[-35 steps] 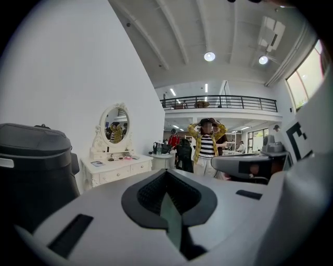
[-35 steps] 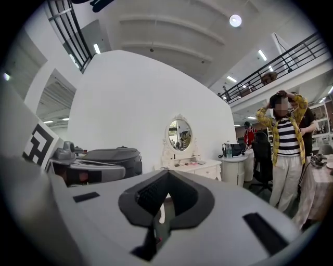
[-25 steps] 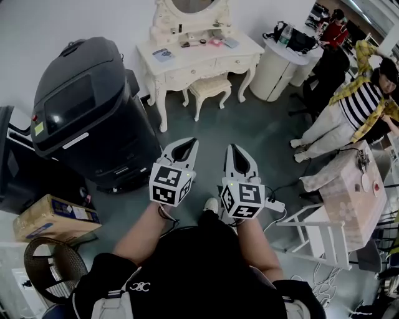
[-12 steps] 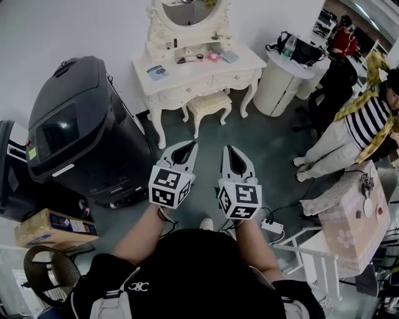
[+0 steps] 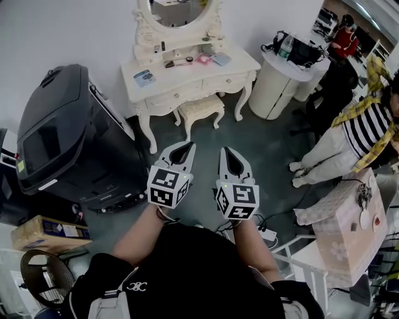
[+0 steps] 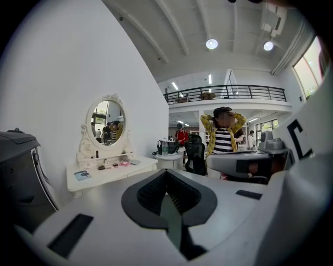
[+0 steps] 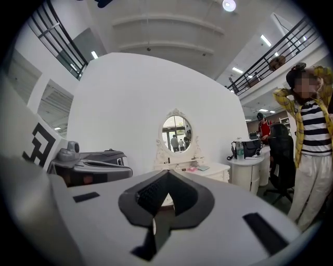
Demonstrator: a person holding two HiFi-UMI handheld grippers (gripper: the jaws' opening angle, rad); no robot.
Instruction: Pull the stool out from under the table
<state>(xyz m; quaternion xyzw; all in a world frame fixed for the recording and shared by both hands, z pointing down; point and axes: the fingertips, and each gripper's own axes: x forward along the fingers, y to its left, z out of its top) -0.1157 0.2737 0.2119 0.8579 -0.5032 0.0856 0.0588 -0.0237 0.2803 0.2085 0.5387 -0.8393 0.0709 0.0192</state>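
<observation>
A cream stool stands tucked partly under the white dressing table, which carries an oval mirror and small items. Both grippers are held side by side in front of me over the floor, pointing at the stool and well short of it. My left gripper is shut with nothing in it, its jaws meeting at the tip. My right gripper is likewise shut and empty. The dressing table and its mirror show ahead in both gripper views; the stool is hidden there behind the jaws.
A big black machine stands left of the dressing table. A round white table with a bag is to its right. A person in a striped shirt stands at right. A power strip lies on the floor, and a cardboard box sits at left.
The dressing table and stool have drawn nearer and lower in the head view as I step forward. Both grippers stay shut, side by side.
</observation>
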